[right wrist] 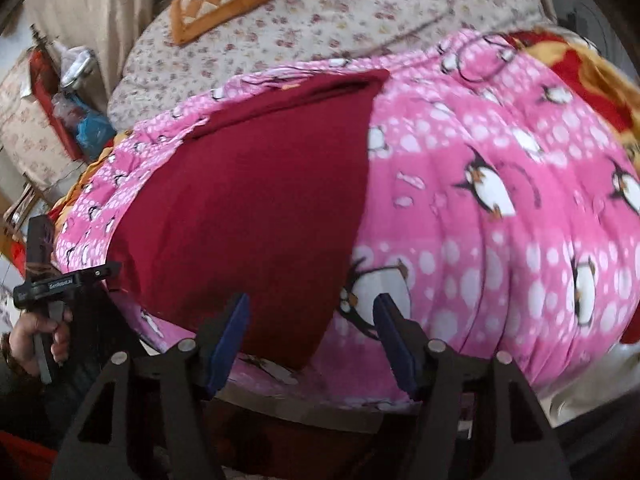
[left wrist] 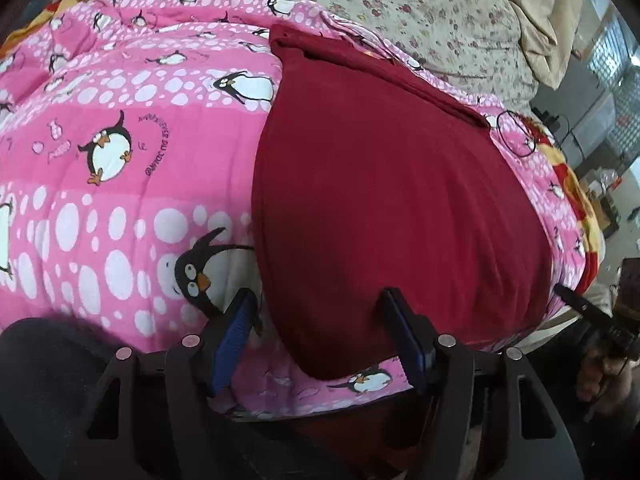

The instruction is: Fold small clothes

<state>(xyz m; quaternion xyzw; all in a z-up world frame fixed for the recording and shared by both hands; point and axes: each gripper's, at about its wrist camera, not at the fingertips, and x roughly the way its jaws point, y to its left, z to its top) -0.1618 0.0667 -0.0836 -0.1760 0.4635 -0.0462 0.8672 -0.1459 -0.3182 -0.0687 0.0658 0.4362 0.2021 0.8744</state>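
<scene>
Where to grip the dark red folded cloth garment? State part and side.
Take the dark red folded cloth garment by its two near corners, coming in from the near edge of the pink penguin-print quilt. It lies flat, so each corner gives an exposed edge a jaw can slide under.

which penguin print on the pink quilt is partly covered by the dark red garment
The big-eyed penguin by the left gripper; the garment overlaps its belly, while the others show whole.

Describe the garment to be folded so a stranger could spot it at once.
Find the bed with the floral sheet; across its near end lies a pink penguin quilt. On that quilt lies the garment, flat and already folded over. It is the only plain dark red piece, with no print.
</scene>
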